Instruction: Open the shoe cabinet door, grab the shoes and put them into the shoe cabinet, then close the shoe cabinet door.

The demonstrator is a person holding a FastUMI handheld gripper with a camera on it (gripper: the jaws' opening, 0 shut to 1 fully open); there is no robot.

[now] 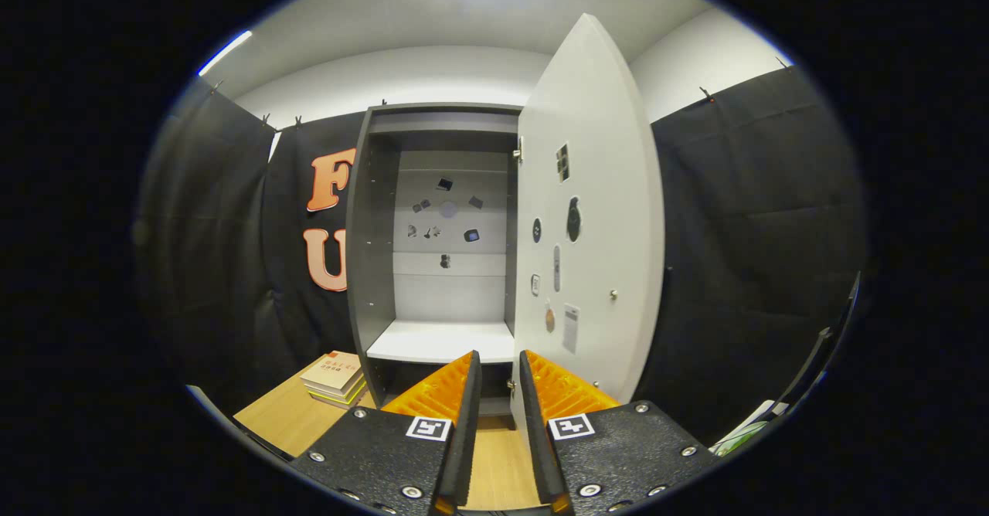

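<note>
The grey shoe cabinet stands straight ahead of me with its door swung wide open to the right. The door's pale inner face carries several small stickers. A white shelf spans the inside, just beyond my fingertips, and nothing lies on it. More stickers dot the pale back panel. My gripper points at the shelf's front edge, its fingers a narrow gap apart with nothing between them.
A stack of books lies on the wooden surface to the left of the cabinet's foot. Black cloth walls close in on both sides. A dark frame and something white and green sit low to the right.
</note>
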